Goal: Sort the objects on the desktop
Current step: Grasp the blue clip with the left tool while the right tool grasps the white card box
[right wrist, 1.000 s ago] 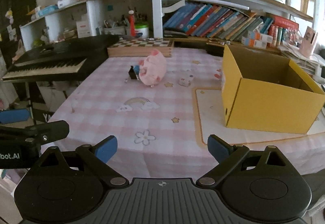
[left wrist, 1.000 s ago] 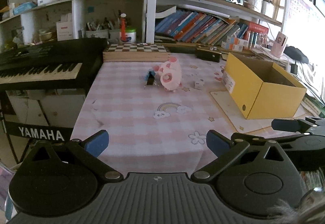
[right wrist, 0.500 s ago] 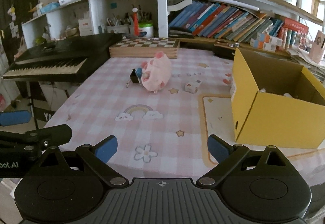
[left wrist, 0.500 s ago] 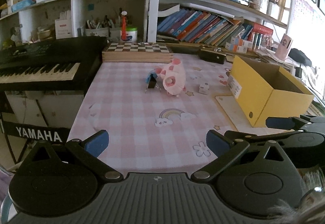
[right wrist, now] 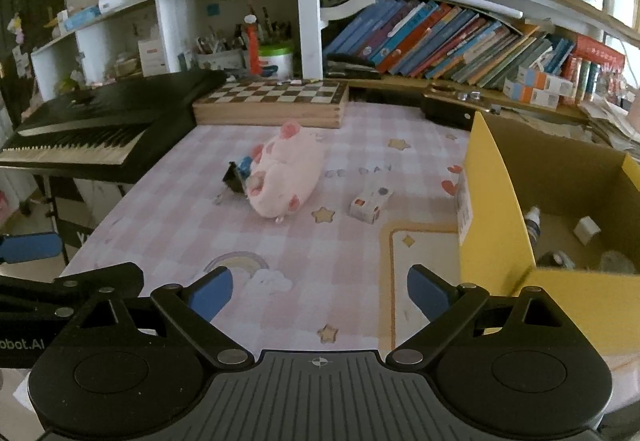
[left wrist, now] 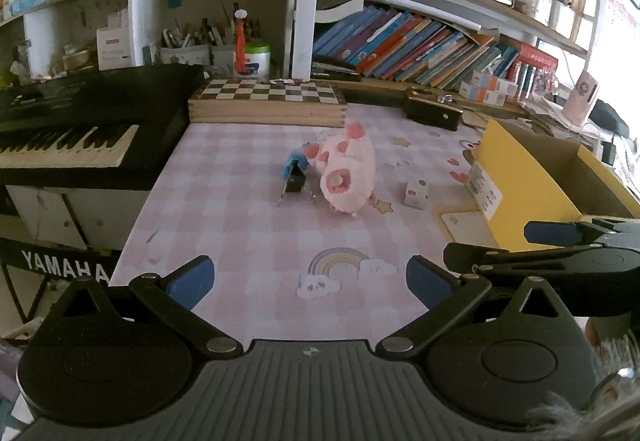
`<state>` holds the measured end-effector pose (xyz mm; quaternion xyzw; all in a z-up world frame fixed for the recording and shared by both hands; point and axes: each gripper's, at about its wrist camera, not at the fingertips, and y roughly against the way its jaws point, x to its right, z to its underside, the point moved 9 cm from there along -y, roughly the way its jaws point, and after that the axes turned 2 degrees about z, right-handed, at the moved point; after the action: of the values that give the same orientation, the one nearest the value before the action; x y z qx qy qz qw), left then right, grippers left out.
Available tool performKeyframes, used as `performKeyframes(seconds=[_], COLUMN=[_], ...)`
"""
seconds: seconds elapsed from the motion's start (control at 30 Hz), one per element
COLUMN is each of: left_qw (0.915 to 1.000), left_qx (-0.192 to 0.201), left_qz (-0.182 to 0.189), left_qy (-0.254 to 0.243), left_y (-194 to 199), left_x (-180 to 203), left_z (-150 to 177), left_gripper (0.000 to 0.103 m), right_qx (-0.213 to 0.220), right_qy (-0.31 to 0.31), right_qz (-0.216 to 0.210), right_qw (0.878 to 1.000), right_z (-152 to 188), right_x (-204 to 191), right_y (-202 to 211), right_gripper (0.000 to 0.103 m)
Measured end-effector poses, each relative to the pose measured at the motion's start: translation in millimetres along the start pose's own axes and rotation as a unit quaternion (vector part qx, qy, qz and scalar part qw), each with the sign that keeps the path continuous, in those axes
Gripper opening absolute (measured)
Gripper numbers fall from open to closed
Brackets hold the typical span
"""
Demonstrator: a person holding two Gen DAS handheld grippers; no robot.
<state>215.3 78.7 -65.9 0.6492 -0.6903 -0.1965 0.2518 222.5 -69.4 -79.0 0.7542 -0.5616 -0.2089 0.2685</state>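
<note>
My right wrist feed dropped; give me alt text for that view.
Open right gripper hovers empty over a pink checked tablecloth. Ahead lie a pink plush pig and a small white box; an open yellow box stands right.

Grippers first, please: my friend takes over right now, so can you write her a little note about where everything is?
Left gripper: open, empty, over the near table.
Right gripper: open, empty, beside it.
Yellow box: on the right, already holding a small bottle and a few small bits.
Still on the pink cloth: pink plush pig, blue-and-black clip touching its left side, small white carton to its right.
Left to do: put these three away.
</note>
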Motion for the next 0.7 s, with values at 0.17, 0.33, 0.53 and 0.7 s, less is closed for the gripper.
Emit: performKeyframes(seconds=[0.17, 0.33, 0.53, 0.7], left_qw=[0.9999, 0.9996, 0.9989, 0.9983], left_qx=[-0.008, -0.012, -0.014, -0.017], left_qz=[-0.008, -0.021, -0.038, -0.047], left_qy=[0.004, 0.011, 0.021, 0.030], left_y=[-16, -29, -40, -54], left_x=[0, -4, -13, -19], left_z=[-10, -18, -28, -36], left_gripper=[0.103, 0.103, 0.103, 0.103], right_qx=[-0.005, -0.008, -0.009, 0.000], right_qy=[0.002, 0.007, 0.008, 0.000], right_qz=[-0.009, -0.021, -0.030, 0.010], right_qw=[1.000, 1.000, 0.999, 1.000], right_z=[-13, -24, -39, -52], right_x=[6, 6, 5, 20], right_y=[-18, -34, -52, -68], right_gripper=[0.096, 0.096, 0.096, 0.084])
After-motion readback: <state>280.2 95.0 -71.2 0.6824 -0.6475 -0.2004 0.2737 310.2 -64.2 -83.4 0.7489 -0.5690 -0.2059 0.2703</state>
